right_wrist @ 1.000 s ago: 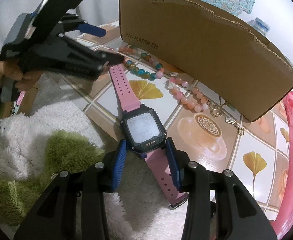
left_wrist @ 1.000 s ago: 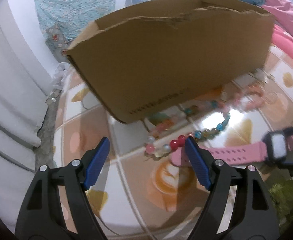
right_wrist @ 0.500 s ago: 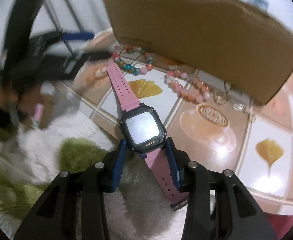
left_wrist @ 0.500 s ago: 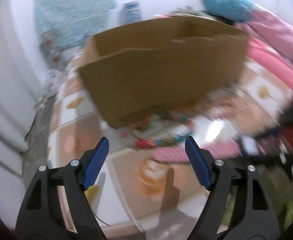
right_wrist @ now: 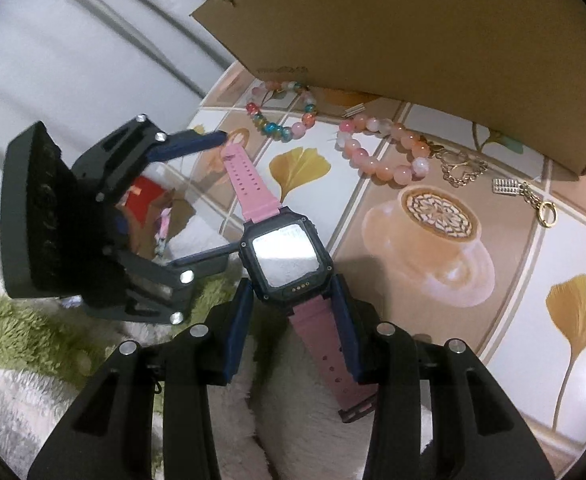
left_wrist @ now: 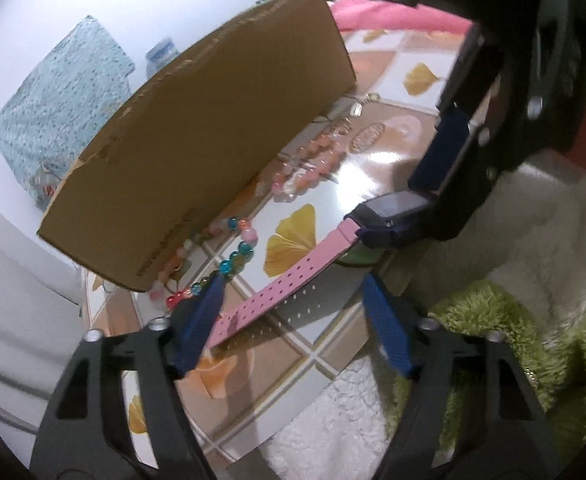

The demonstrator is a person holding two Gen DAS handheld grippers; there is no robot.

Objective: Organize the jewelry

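Our right gripper (right_wrist: 293, 328) is clamped on the pink watch (right_wrist: 283, 256), its blue pads pressing the strap just below the dark case, so the case and the long perforated strap reach forward over the tiled tabletop (right_wrist: 513, 320). Our left gripper (left_wrist: 293, 328) stands wide with nothing in it, and the free end of that long strap lies in the gap between its two blue fingers (left_wrist: 385, 320), nearer the left-hand one, touching neither as far as we can tell.

We judge the step in hand to be the watch: one tool has it by the short side, the other is lined up on the strap tip, likely to steady or fold the band before it goes into the cardboard box (left_wrist: 197, 152) standing just behind. The next move calls for us to close the left jaws squarely on the strap end, not on the table, and to keep the right grip firm while the band is lifted; the strap is limp and could slip or twist.

Between the watch and the box lie the other pieces awaiting their turn: a multicolored bead bracelet (right_wrist: 283, 120) tucked against the box's foot, a pink bead bracelet (right_wrist: 381, 152) beside it, then a thin gold chain (right_wrist: 463, 168) and a small charm with a ring (right_wrist: 529, 196). On our side of the table is fluffy white and green fabric (left_wrist: 513, 320).
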